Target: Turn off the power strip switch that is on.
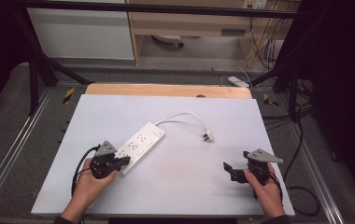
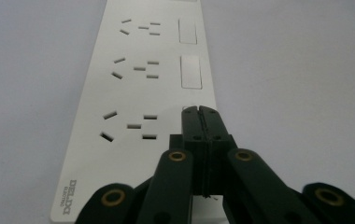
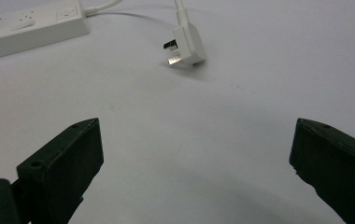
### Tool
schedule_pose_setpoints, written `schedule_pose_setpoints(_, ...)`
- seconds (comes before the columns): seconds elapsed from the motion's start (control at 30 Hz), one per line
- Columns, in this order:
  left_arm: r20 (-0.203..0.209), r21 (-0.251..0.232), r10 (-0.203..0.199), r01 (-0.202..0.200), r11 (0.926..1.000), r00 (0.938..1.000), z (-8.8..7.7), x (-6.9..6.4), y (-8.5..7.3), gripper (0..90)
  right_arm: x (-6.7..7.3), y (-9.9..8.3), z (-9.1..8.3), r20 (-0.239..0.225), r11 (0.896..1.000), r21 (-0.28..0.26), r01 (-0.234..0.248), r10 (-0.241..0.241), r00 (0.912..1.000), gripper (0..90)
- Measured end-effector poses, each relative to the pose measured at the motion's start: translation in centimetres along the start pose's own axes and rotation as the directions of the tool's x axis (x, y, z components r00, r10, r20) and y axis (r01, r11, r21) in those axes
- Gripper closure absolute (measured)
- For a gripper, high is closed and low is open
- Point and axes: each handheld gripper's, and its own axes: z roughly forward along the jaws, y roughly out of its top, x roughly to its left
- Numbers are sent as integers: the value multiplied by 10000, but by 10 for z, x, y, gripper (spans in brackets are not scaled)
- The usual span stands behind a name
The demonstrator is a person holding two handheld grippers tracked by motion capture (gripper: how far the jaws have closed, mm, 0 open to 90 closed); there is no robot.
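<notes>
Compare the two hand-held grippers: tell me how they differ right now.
The left hand-held gripper has its jaws shut together; the right hand-held gripper has its jaws spread wide with nothing between them. The left one's tips sit over the near end of the white power strip, by a rocker switch; the right one is over bare table, pointing toward the plug. Both are black and held low by a hand.

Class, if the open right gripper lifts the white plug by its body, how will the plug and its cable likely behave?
The plug looks rigid and smooth, so possibly slippery. Its cable lies curved, so it probably flexes and trails. The power strip, under the shut left gripper, would likely stay put.
</notes>
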Motion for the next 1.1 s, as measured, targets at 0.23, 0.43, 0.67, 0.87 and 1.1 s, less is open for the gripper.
schedule_pose_setpoints(0.23, 32, -17, 29, -29, 10000, 10000, 0, 0, 0, 900, 1, 0, 0, -5, 10000, 4, -10, 10, 10000, 33)
schedule_pose_setpoints(0.43, 49, -30, 5, -5, 10000, 10000, 0, 0, -1, 900, 1, 0, 0, -19, 10000, 27, -6, 6, 10000, 33)
schedule_pose_setpoints(0.67, 90, -52, -8, 8, 10000, 10000, 0, 1, -1, 900, 1, 0, 1, -36, 10000, 59, 15, -14, 10000, 33)
schedule_pose_setpoints(0.87, 124, -97, -36, 37, 9999, 9999, 1, 1, -2, 900, 2, 0, 1, -39, 10000, 67, 30, -30, 10000, 33)
schedule_pose_setpoints(1.1, 145, -114, -23, 25, 9999, 9999, 1, 1, -2, 900, 1, 0, 1, -35, 10000, 67, 39, -39, 10000, 33)
